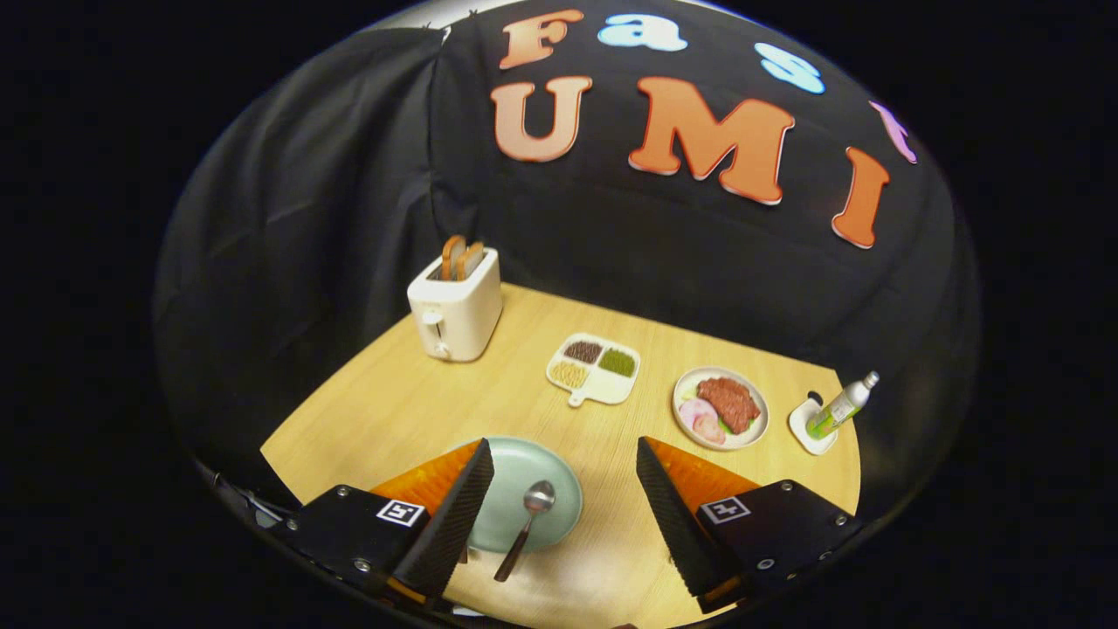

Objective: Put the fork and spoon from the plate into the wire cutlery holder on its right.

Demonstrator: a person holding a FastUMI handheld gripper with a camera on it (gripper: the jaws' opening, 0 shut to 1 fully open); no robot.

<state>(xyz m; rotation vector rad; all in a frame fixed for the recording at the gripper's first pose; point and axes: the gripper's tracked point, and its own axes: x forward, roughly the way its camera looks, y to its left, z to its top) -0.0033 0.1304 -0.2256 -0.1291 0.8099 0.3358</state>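
A pale green plate (550, 498) lies on the wooden table, partly behind my left finger. On it rests a spoon (527, 524) with a metal bowl and a dark handle that runs off the plate's near rim toward me. My gripper (563, 472) hovers above the table, open, its fingers spread wide. The spoon lies between them, nearer the left finger, and nothing is held.
A white toaster (454, 310) with two slices of bread stands at the back left. Beyond the fingers lie a divided dish of grains (594, 367), a plate of meat (721, 406), and a small bottle (840, 406) leaning on a white holder at the far right.
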